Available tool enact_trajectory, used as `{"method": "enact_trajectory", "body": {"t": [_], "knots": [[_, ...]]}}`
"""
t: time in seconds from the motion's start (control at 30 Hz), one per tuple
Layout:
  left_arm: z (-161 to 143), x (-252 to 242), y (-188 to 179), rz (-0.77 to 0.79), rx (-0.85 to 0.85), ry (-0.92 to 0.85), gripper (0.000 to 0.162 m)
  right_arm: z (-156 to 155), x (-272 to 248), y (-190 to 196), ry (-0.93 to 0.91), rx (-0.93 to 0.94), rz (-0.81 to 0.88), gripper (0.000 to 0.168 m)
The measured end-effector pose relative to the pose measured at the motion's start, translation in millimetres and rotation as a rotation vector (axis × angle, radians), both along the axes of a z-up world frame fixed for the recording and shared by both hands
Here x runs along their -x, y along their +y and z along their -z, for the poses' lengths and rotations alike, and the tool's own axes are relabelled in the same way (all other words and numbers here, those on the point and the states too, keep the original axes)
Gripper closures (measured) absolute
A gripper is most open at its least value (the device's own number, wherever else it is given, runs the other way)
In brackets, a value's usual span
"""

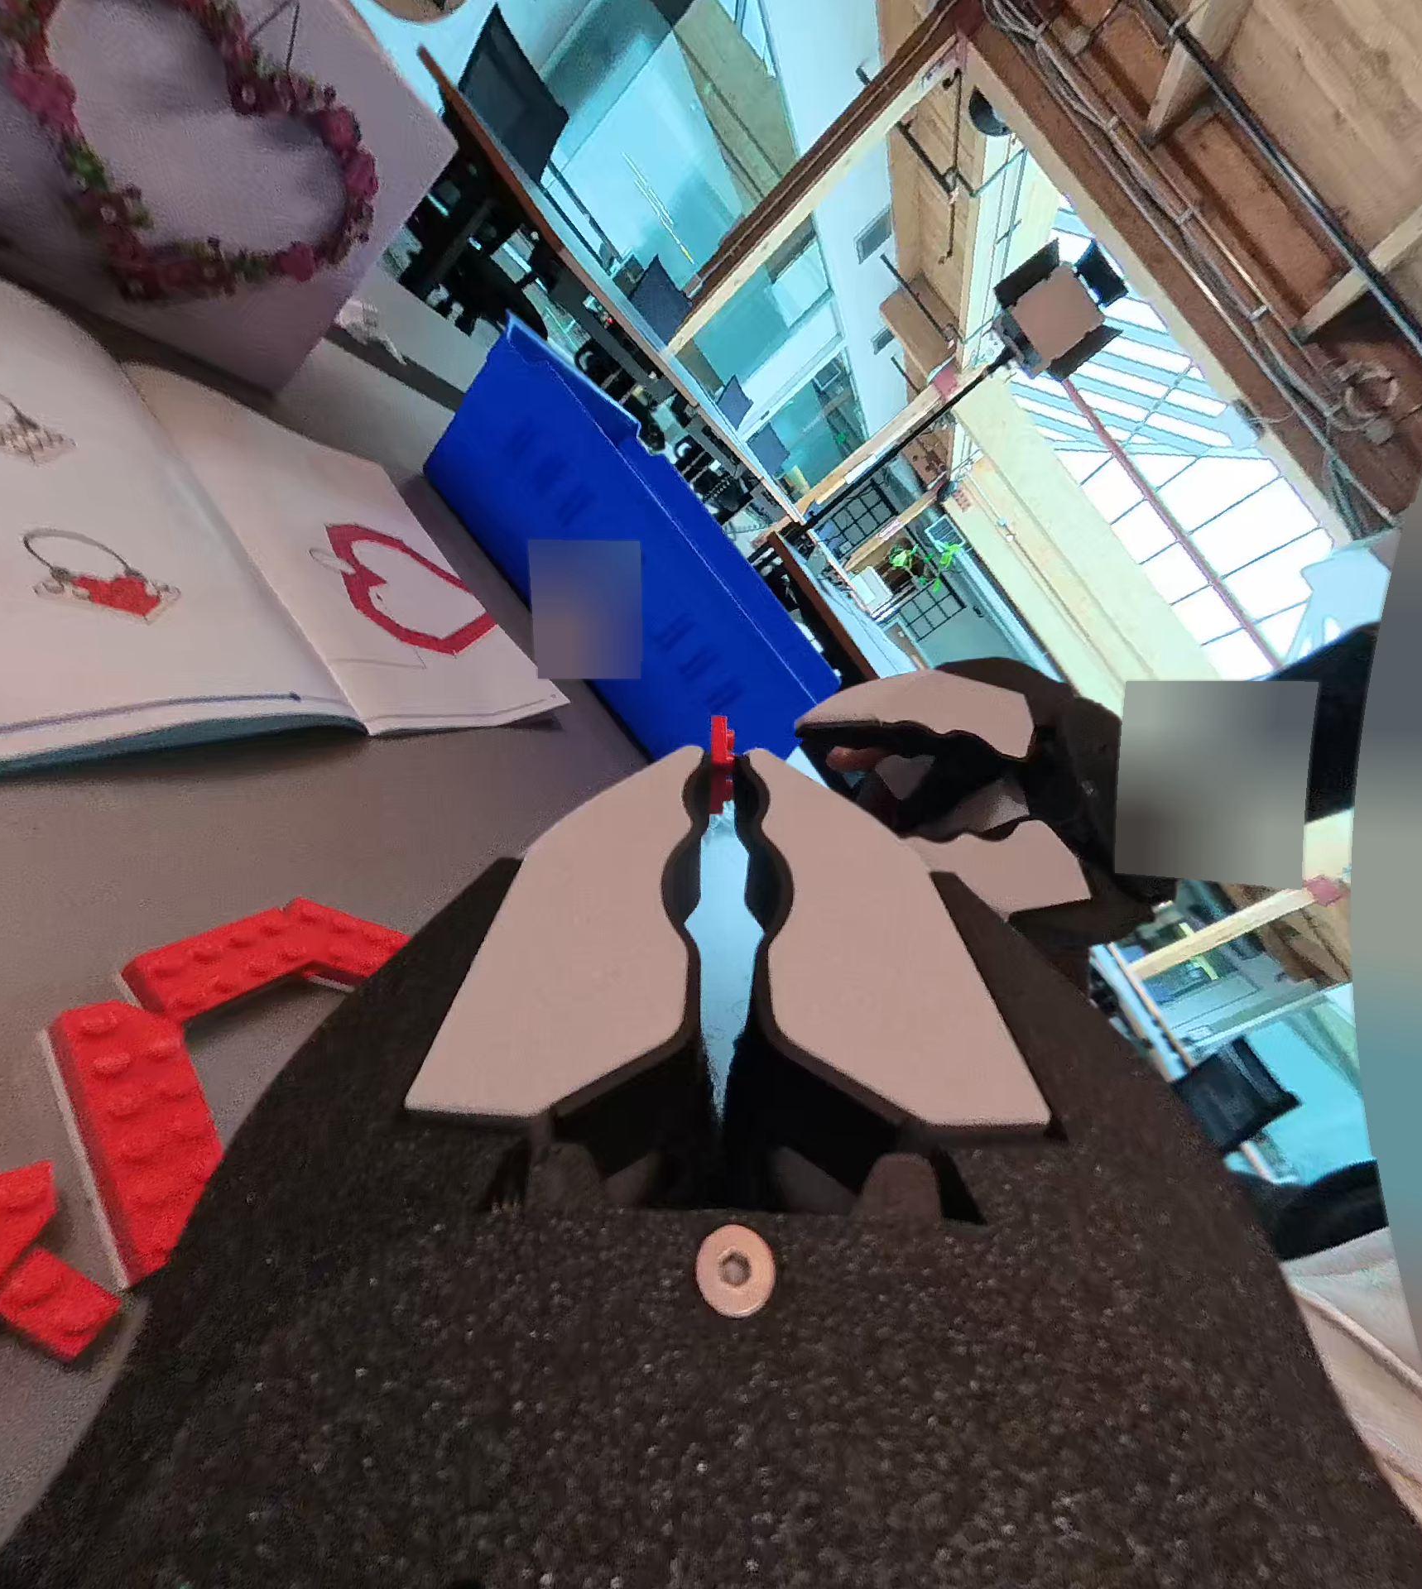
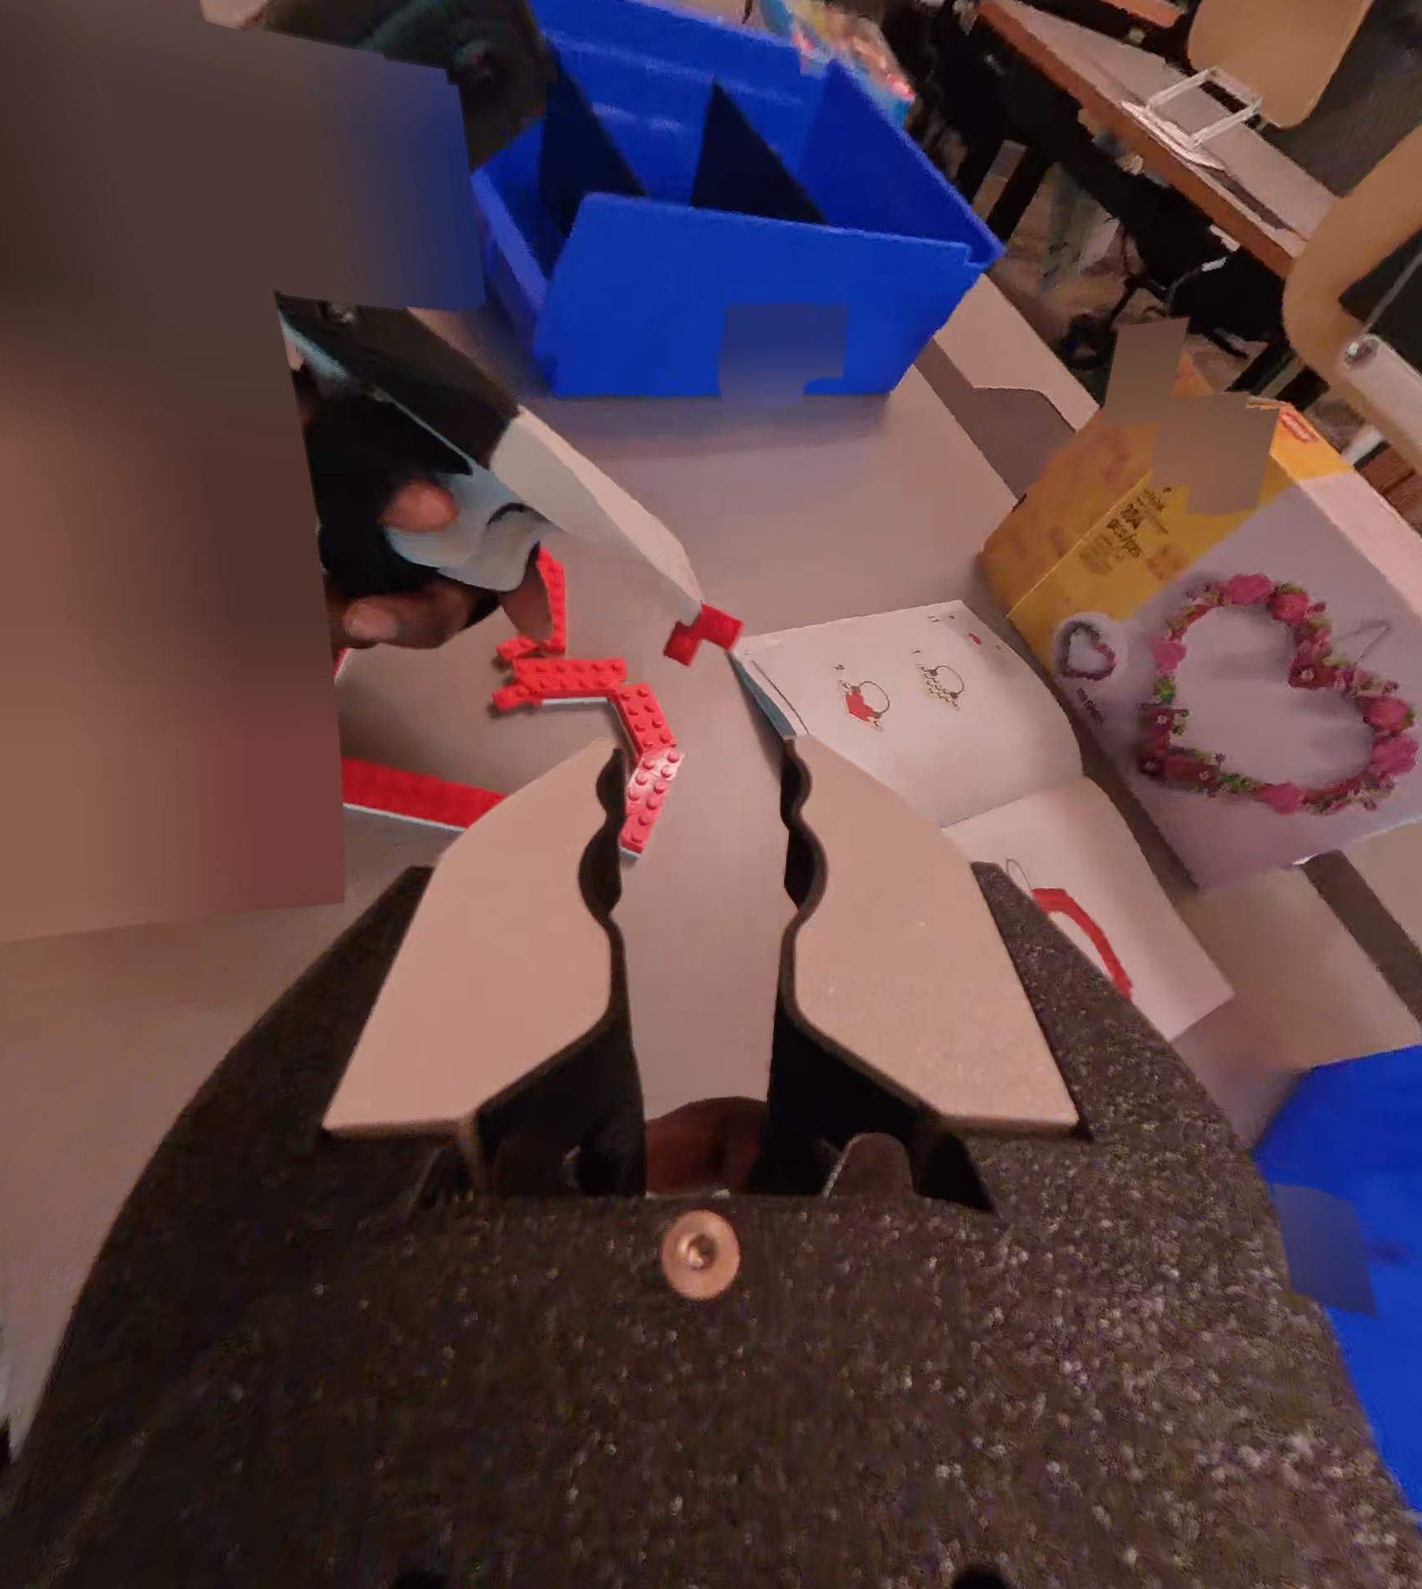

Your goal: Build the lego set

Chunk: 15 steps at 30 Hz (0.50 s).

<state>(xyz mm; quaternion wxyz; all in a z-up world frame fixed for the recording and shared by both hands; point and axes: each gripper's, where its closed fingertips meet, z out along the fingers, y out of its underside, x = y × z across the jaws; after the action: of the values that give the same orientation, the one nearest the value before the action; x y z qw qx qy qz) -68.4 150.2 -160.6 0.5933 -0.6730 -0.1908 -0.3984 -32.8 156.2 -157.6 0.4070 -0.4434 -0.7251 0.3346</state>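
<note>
My left gripper (image 1: 723, 757) is shut on a small red lego piece (image 1: 721, 761) and holds it in the air above the table. The right wrist view shows the same gripper (image 2: 695, 623) with the red piece (image 2: 703, 634) at its tips. A chain of red lego plates (image 1: 140, 1092) forming part of a heart outline lies on the grey table at lower left; it also shows in the right wrist view (image 2: 604, 688). My right gripper (image 2: 701, 757) is open and empty, above the table near the plates. It also appears in the left wrist view (image 1: 862, 774).
An open instruction booklet (image 1: 174, 559) lies on the table, also seen in the right wrist view (image 2: 931, 731). A blue bin (image 2: 733, 258) stands behind. The set's box (image 2: 1249, 688) with a flower heart picture stands at the right. Another blue bin (image 2: 1421, 1247) is at lower right. The left gripper's tips are roughly 4 cm from the right gripper's.
</note>
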Motion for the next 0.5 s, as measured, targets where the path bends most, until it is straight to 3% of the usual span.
{"method": "enact_trajectory", "body": {"t": [0.33,0.5], "knots": [[8,-16,4,0.061,0.012,-0.13,0.159,10,9,-9,-0.053,-0.123,-0.044,0.136],[9,-22,5,0.089,0.027,-0.133,0.159,19,11,-7,-0.088,-0.289,-0.083,0.137]]}}
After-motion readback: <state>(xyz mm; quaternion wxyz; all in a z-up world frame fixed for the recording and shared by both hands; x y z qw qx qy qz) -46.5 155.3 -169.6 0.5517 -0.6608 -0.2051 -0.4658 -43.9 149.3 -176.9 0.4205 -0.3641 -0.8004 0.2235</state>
